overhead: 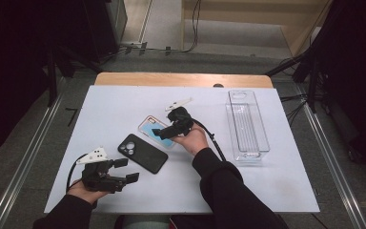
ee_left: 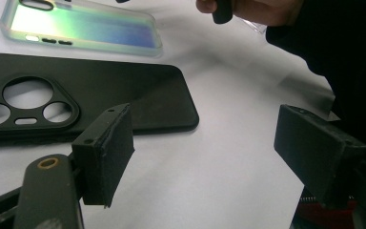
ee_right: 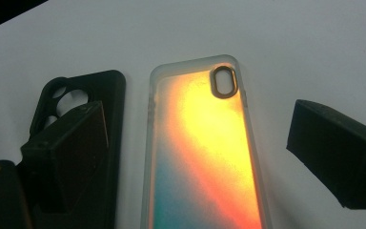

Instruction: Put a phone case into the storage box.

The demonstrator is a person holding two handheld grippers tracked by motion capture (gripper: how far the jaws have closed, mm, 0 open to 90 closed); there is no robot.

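On the surface (overhead: 124, 95) before me, two phone cases lie side by side; the storage bin (overhead: 248, 126) stands well apart to their right.

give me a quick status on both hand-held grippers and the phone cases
Right hand-held gripper open, jaws straddling iridescent phone case, no grip. Left hand-held gripper open near black phone case. Nothing in the way.

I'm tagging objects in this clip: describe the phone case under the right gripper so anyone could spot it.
On the white table, look left of the clear plastic bin, at mid-table. The iridescent phone case lies flat there, beneath the right gripper. Its translucent rim and rainbow sheen set it apart from the matte black phone case just beside it.
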